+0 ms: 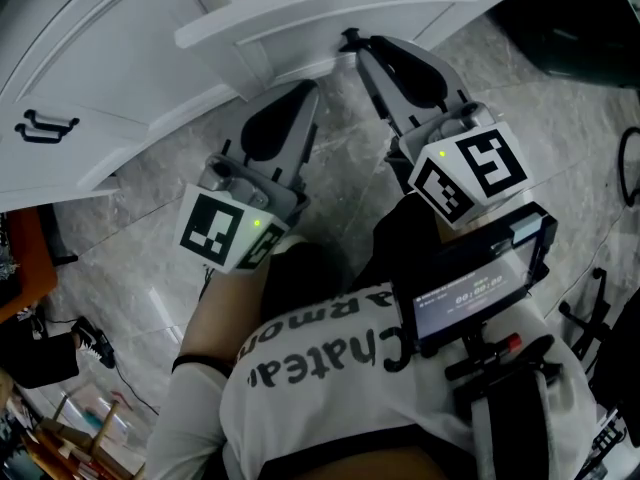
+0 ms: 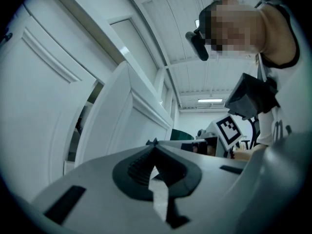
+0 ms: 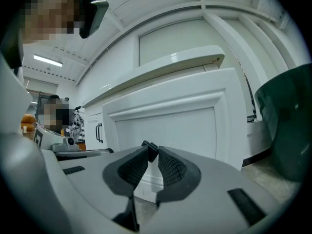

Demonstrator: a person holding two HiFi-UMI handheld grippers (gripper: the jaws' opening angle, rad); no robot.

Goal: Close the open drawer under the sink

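1. Closest to the head camera I recorded the person's white printed shirt point(image 1: 330, 388) and a small lit screen unit point(image 1: 470, 293) mounted beside it.
2. I found the drawer point(image 1: 350, 8) standing out from the white cabinet at the top of the head view, its panelled front point(image 3: 165, 126) facing both grippers. The left gripper view showed a dark gap between the drawer front point(image 2: 122, 121) and the cabinet body.
3. I noted the right gripper point(image 1: 350, 38) directly below the drawer's front edge, with its jaws brought together at the tips point(image 3: 151, 147) and nothing between them. I could not confirm contact with the drawer.
4. I noted the left gripper point(image 1: 308, 86) just beside it, lower against the drawer base, with its jaws likewise meeting at the tips point(image 2: 153, 143) and empty.
5. Each gripper carried its marker cube, left point(image 1: 230, 230) and right point(image 1: 470, 173).
6. Further out, I observed a cabinet door with a black handle point(image 1: 45, 126) on the left, a grey marbled floor point(image 1: 340, 178) beneath, and a dark green bin point(image 3: 287, 126) on the right.
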